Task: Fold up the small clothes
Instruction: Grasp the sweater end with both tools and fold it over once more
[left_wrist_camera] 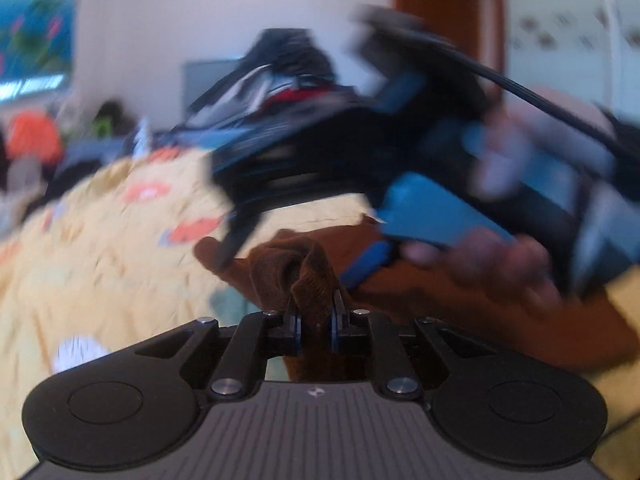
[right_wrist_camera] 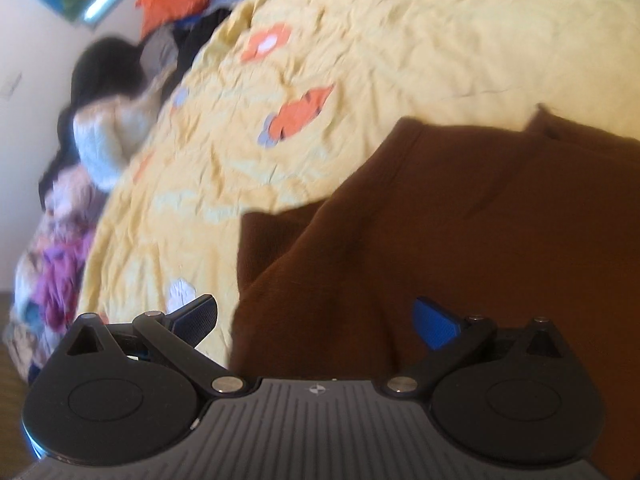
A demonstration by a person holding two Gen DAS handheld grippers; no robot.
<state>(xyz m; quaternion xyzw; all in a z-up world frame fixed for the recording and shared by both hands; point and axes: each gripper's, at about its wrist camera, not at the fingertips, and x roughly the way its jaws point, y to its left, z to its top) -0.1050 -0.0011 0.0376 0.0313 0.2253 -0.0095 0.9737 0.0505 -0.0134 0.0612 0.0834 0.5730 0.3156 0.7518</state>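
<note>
**A:** What's the biggest thing in the room?

**B:** A bed (right_wrist_camera: pixel 400 60) under a crumpled yellow cover with orange and white flowers. On its near side lies a brown garment (right_wrist_camera: pixel 460 220), spread partly flat, one edge folded over itself.

**A:** Anything else around the bed?

**B:** Loose clothes (right_wrist_camera: pixel 60 272) heaped along the far edge, in purple, white and orange. A person in a pale top (right_wrist_camera: pixel 104 140) sits there too, blurred.

**A:** Where are the two grippers?

**B:** The right gripper (right_wrist_camera: pixel 316 324) tilts steeply down over the brown garment. Its fingers (right_wrist_camera: pixel 436 326) stand wide apart, holding nothing, with the cloth just beneath them.

**A:** And the left?

**B:** The left gripper (left_wrist_camera: pixel 315 324) points gently downward, low over the bed. Its fingers (left_wrist_camera: pixel 295 326) are pinched together on a bunched fold of the brown garment (left_wrist_camera: pixel 304 272), which puckers upward between them.

**A:** Can you see a hand?

**B:** From the left camera, yes: a hand (left_wrist_camera: pixel 500 264) wrapped around the blue and black handle of the right gripper, reaching in from the right side above the cloth. It is heavily blurred, so finer detail is lost.
</note>
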